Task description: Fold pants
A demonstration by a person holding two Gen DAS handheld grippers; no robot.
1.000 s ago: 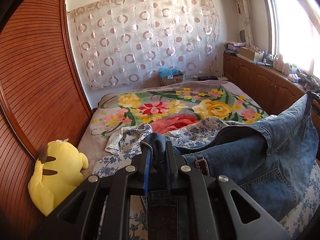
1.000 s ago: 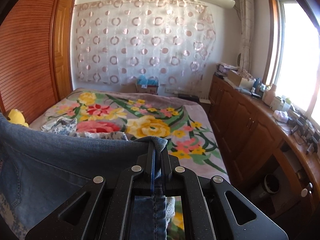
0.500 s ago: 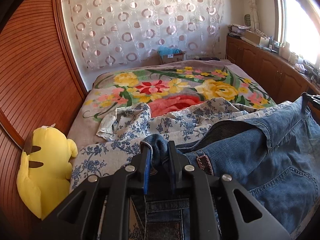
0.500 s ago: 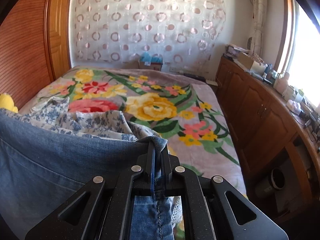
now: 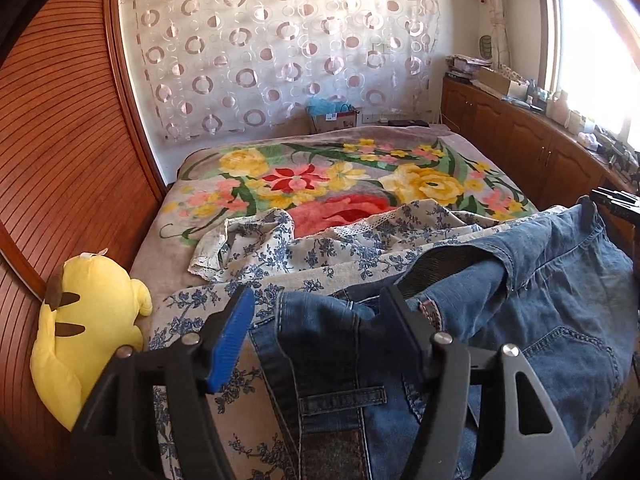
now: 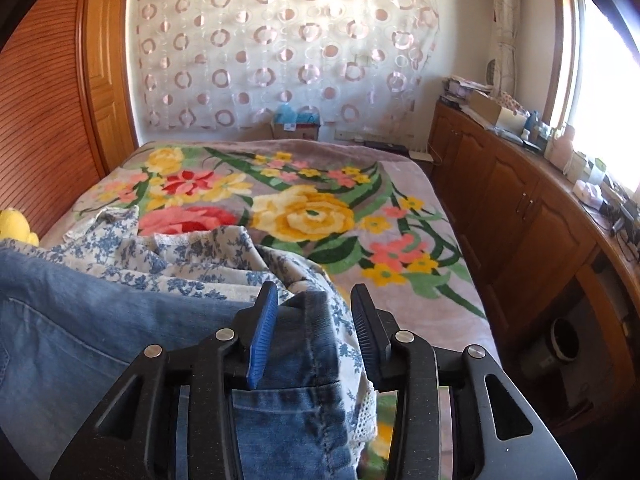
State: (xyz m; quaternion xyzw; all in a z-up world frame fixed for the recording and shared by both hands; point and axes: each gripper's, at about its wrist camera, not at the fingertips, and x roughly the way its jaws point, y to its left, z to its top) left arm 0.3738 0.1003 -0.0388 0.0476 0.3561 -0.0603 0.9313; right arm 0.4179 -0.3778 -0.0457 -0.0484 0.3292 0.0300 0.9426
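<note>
Lowered jeans point(image 5: 552, 320) onto floral sheet point(image 5: 280, 252) on bed; left tongs point(image 5: 316, 312) and right tongs point(image 6: 314, 320) opening, denim between, unpressed. Next: back out straight, no snagging waistband, then smooth.

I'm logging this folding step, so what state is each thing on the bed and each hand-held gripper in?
Jeans: lying rumpled on the floral cloth, waistband between both grippers.
Left hand-held gripper: jaws opening, no longer pinching the denim.
Right hand-held gripper: jaws opening, denim loose between them.
Floral cloth: crumpled under the jeans.
Yellow plush toy: lying at the bed's edge.
</note>
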